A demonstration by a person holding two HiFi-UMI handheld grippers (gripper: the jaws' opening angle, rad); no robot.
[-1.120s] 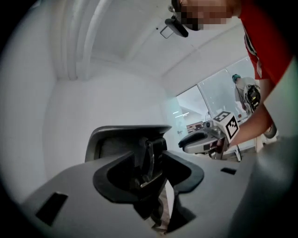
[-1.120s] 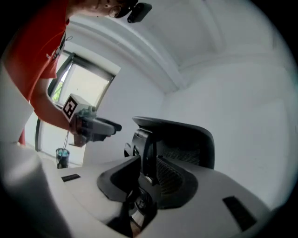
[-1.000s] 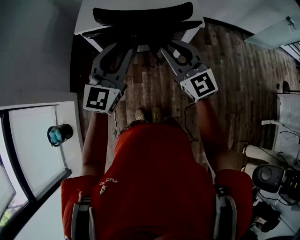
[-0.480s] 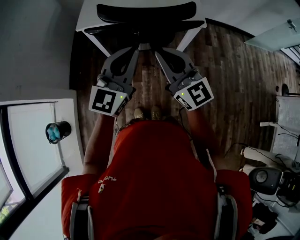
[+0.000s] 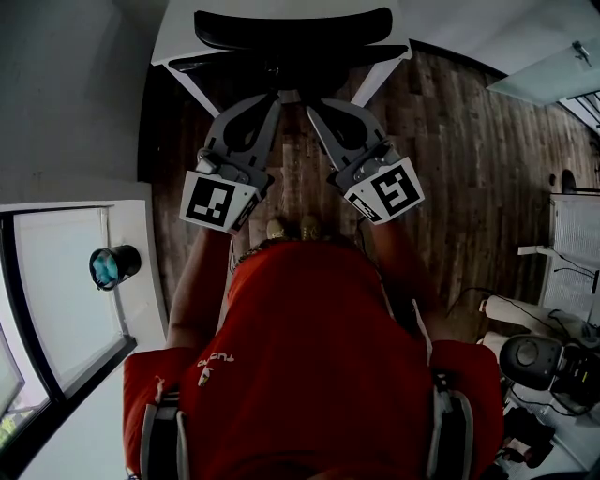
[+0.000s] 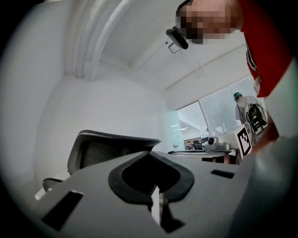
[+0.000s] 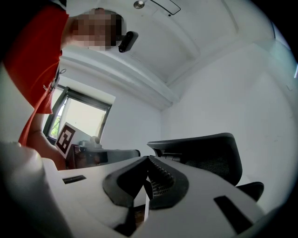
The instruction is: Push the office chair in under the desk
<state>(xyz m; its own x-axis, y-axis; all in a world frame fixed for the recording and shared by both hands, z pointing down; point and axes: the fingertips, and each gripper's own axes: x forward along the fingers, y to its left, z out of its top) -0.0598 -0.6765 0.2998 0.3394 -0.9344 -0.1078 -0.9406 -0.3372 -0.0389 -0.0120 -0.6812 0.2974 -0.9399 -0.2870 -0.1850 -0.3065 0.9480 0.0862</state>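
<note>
- White lettering on your red shirt — too small to read.
- Office chair: black, mesh back, at the white worktop.
- Your left gripper and right gripper — fingers closed together, empty.

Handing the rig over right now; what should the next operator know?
Left gripper: shut, empty, tips close behind the chair.
Right gripper: shut, empty, beside the left one.
Chair: straight ahead at the white desk, seat apparently under it.
Done: chair looks mostly in.
Left: contact with the chair unclear; push further if it isn't fully home.
</note>
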